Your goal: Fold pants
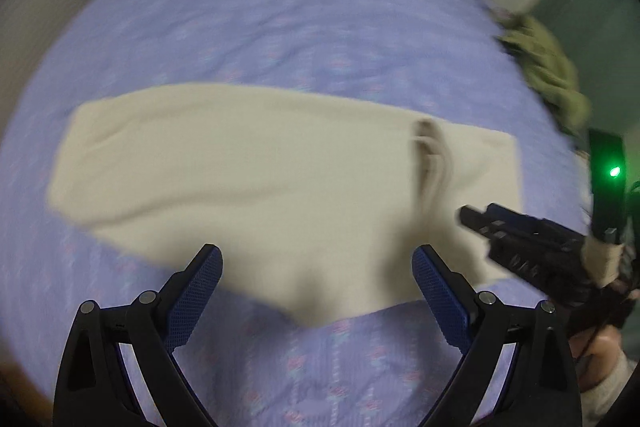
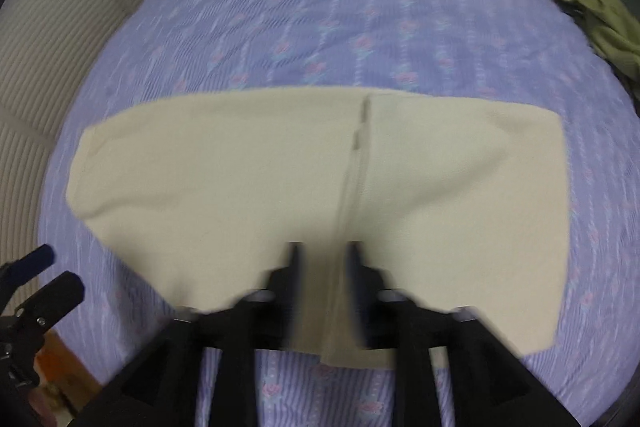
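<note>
Flat on the bedspread [image 1: 304, 7] lie the pants [image 1: 256, 163], cream and already doubled into one long band that runs across both views. A seam or fly line crosses the cloth near its middle, plain in the right wrist view. The pants' near edge sags toward the cameras in a rounded lobe.

The left gripper [image 1: 316, 287] stands wide, its blue pads [image 1: 200, 287] apart, with nothing between them; the near edge of the pants lies just beyond the tips. The right gripper [image 2: 322, 259] is partly parted, its black fingers [image 2: 294, 267] blurred, and a fold of the pants [image 2: 280, 167] runs down between them. Whether the pads touch the cloth cannot be told through the blur.

An olive cloth [image 2: 600, 23] lies crumpled at the far right edge of the bedspread, well apart from the pants. A ribbed pale surface [image 2: 60, 39] stands to the left.
</note>
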A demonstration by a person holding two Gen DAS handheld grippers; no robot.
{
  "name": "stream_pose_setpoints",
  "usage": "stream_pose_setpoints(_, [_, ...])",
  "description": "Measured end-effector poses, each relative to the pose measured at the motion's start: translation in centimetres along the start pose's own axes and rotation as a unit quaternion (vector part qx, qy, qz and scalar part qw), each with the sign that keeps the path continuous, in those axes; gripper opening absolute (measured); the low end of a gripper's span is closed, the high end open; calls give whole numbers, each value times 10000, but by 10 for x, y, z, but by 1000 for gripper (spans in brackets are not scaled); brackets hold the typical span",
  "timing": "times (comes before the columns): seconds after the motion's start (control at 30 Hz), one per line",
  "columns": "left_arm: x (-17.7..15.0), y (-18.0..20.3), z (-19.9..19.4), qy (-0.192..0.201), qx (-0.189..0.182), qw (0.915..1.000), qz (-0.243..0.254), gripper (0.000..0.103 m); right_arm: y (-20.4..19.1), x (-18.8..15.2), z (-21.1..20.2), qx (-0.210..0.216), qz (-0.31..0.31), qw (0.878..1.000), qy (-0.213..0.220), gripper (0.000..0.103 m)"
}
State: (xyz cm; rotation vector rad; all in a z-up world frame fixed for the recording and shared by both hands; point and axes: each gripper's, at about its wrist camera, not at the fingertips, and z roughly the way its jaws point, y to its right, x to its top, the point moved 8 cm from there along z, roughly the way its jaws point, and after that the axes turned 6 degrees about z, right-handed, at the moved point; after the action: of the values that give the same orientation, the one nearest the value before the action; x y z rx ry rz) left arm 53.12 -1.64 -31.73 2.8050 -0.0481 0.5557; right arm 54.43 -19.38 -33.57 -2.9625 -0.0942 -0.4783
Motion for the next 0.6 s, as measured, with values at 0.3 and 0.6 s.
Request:
stream_pose_setpoints(0.3, [66,72,66,-127,-1969,9786,578,89,51,-10,-11,-279,455,9984,166,47])
stream_pose_setpoints(0.6, [83,92,155,-1006,-2709,9567,-352,73,48,-43,26,36,911,9958,-39,47])
